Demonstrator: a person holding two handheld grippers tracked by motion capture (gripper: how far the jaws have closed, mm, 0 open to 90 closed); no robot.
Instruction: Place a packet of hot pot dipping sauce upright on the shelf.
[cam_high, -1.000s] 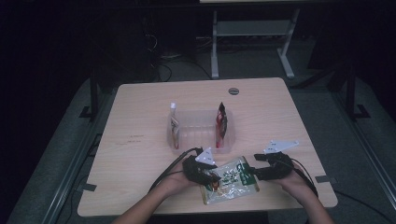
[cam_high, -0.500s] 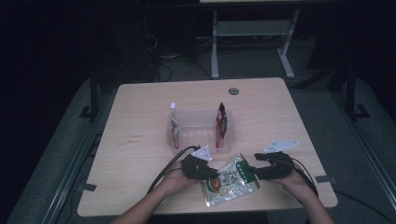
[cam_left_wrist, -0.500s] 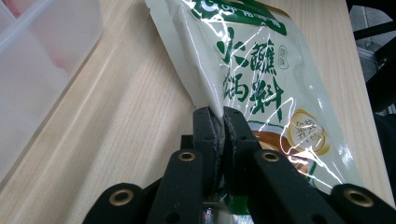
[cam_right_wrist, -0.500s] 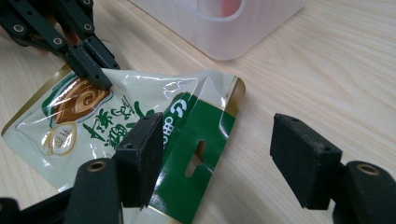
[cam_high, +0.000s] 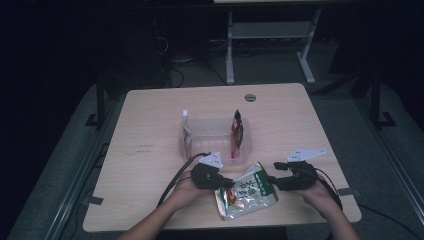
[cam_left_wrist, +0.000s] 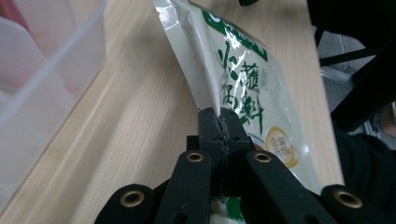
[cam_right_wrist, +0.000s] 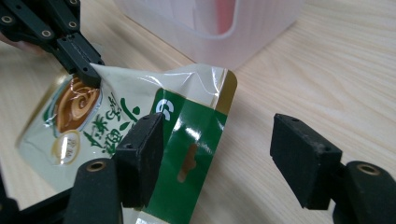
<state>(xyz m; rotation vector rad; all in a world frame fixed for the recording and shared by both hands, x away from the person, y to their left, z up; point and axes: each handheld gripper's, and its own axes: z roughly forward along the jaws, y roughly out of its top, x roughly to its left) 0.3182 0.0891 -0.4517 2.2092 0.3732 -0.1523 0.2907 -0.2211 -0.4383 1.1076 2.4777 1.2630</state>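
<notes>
A green and cream snack pouch (cam_high: 247, 194) lies flat at the table's near edge between my two grippers. My left gripper (cam_high: 229, 182) has just been closing and is now shut on the pouch's left side seam (cam_left_wrist: 208, 88); the jaws meet on the foil at the left gripper (cam_left_wrist: 219, 125). My right gripper (cam_high: 274, 180) stands open at the pouch's green top end (cam_right_wrist: 187, 140), one pad (cam_right_wrist: 140, 154) over the foil and the other over bare wood. Neither pad presses on it. The left gripper (cam_right_wrist: 84, 63) also shows far left in the right gripper view.
A clear plastic container (cam_high: 215, 137) stands just beyond the pouch, with a red packet (cam_high: 237, 129) upright at its right end and a pale packet (cam_high: 186, 131) at its left. The wooden table (cam_high: 150, 115) has a round cable hole (cam_high: 250, 97) at the back.
The left gripper's jaws have come together on the pouch's left edge, and the pouch has shifted slightly. The right gripper has stayed where it was.
</notes>
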